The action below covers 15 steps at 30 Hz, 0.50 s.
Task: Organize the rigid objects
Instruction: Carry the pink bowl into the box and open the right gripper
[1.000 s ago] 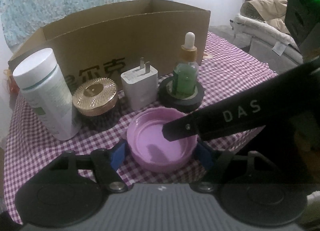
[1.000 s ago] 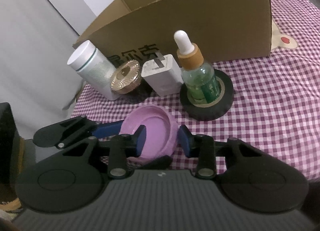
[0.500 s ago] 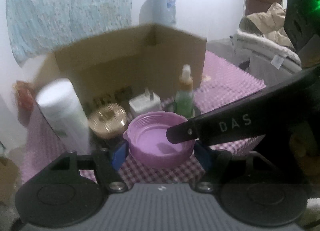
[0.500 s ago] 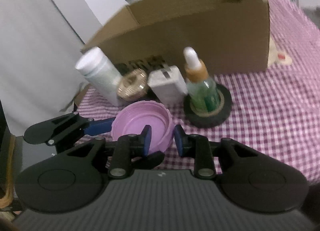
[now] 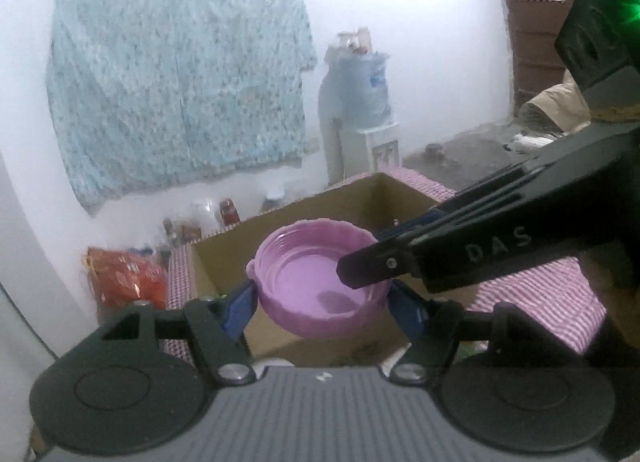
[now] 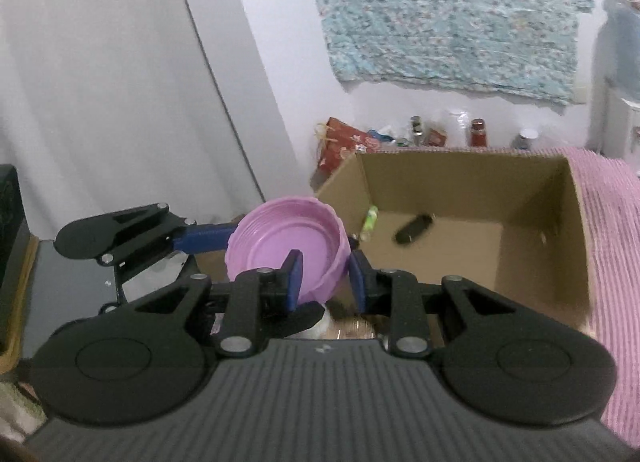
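A purple plastic lid (image 5: 312, 282) hangs in the air in front of the open cardboard box (image 5: 224, 262), hollow side up. My left gripper (image 5: 322, 302) is shut on it, blue pads pressed against opposite sides. The black finger (image 5: 440, 258) of my right gripper reaches in from the right, its tip inside the lid. In the right wrist view my right gripper (image 6: 326, 282) is shut on the wall of the lid (image 6: 276, 238), one pad inside and one outside. The left gripper (image 6: 120, 229) comes in from the left. The box (image 6: 460, 181) holds a small green item (image 6: 370, 219) and a black item (image 6: 414, 227).
A pink checked cloth (image 5: 540, 286) covers the table around the box. A red bag (image 6: 344, 145) and several small bottles (image 6: 476, 131) stand behind the box by the wall. A water dispenser (image 5: 356, 101) stands at the back. A white cap (image 6: 320, 326) shows just below the lid.
Both grippers have risen together with the purple lid, from the tablecloth to about the box's rim. The bottles and charger on the table have dropped out of view; the box's inside now shows.
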Each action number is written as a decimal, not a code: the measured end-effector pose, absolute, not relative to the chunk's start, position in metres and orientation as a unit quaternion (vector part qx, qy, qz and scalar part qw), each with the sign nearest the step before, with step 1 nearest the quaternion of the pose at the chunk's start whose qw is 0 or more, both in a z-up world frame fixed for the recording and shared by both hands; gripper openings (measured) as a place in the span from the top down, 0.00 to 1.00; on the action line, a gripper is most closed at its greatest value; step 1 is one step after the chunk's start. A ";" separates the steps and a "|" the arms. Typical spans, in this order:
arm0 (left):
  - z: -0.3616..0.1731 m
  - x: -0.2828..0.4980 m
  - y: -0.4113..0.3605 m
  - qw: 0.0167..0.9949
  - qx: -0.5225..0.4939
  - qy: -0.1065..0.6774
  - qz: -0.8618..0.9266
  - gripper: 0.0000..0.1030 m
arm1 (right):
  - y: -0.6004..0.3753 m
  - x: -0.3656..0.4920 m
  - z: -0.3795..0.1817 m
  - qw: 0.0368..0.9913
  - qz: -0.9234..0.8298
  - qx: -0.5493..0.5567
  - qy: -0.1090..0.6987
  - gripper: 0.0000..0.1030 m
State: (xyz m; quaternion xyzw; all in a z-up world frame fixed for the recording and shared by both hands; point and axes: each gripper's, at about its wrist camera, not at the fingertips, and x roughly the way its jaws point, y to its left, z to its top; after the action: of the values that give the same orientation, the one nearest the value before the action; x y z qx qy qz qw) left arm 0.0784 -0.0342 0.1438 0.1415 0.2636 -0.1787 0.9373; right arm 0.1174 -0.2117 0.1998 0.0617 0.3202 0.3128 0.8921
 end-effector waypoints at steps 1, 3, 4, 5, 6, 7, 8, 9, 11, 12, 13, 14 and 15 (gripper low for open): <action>0.145 0.095 -0.033 0.933 0.134 0.281 -0.181 0.29 | -0.209 0.131 0.203 0.889 0.315 0.057 0.327 0.76; 0.145 0.127 -0.029 0.922 0.122 0.318 -0.184 0.29 | -0.201 0.163 0.203 0.878 0.321 0.051 0.351 0.76; 0.143 0.144 -0.027 0.915 0.116 0.339 -0.186 0.29 | -0.195 0.179 0.202 0.872 0.322 0.050 0.365 0.76; 0.141 0.157 -0.024 0.908 0.113 0.357 -0.188 0.29 | -0.190 0.196 0.199 0.864 0.323 0.051 0.383 0.76; 0.138 0.171 -0.023 0.901 0.109 0.374 -0.188 0.29 | -0.186 0.212 0.195 0.856 0.321 0.055 0.401 0.75; 0.132 0.187 -0.022 0.893 0.103 0.396 -0.188 0.29 | -0.181 0.231 0.189 0.845 0.321 0.061 0.423 0.75; 0.127 0.199 -0.021 0.884 0.099 0.415 -0.189 0.29 | -0.177 0.244 0.182 0.834 0.324 0.075 0.440 0.75; 0.121 0.206 -0.018 0.876 0.095 0.433 -0.190 0.29 | -0.174 0.260 0.174 0.823 0.320 0.085 0.462 0.75; 0.105 0.222 -0.014 0.857 0.086 0.472 -0.188 0.29 | -0.170 0.283 0.158 0.804 0.314 0.099 0.494 0.75; 0.097 0.232 -0.015 0.848 0.084 0.488 -0.188 0.29 | -0.168 0.296 0.148 0.793 0.310 0.109 0.513 0.75; 0.091 0.237 -0.013 0.842 0.083 0.500 -0.187 0.29 | -0.166 0.303 0.141 0.786 0.307 0.114 0.525 0.75; 0.085 0.243 -0.012 0.836 0.082 0.511 -0.185 0.29 | -0.165 0.311 0.134 0.779 0.305 0.119 0.535 0.75; 0.078 0.249 -0.012 0.830 0.085 0.519 -0.183 0.29 | -0.163 0.320 0.127 0.772 0.303 0.123 0.546 0.75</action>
State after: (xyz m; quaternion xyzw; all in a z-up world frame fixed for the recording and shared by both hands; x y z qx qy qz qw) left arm 0.2491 -0.0122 0.0781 0.0849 0.5194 -0.1829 0.8304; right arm 0.3197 -0.1629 0.1267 0.1227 0.5457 0.3031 0.7715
